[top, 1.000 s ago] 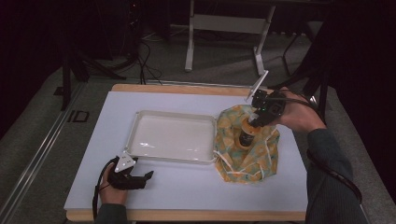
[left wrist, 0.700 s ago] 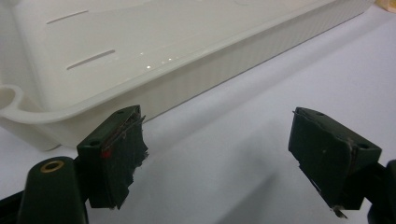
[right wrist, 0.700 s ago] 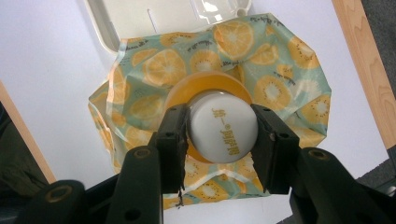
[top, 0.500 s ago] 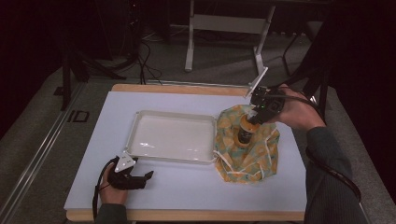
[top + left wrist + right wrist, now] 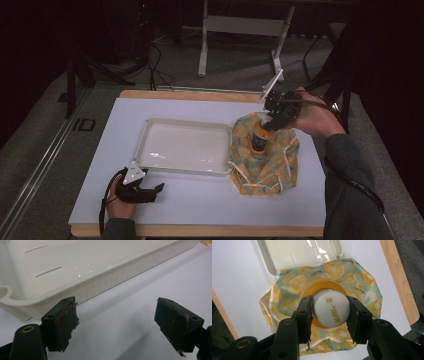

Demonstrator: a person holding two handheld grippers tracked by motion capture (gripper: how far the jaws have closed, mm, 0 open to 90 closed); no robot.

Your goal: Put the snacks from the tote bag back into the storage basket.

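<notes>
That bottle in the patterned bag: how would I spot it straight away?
Find the white tray in the middle of the table. Just right of it sits a cloth bag printed with orange slices. The bottle pokes out of its open top: orange body, white cap with gold writing, clamped by the right gripper.

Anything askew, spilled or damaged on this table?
Nothing spilled. The orange-print bag sits crumpled, its corner overlapping the white tray rim. The right hand-held gripper clamps the white cap of the bottle standing in it. The left hand-held gripper has frayed pads.
</notes>
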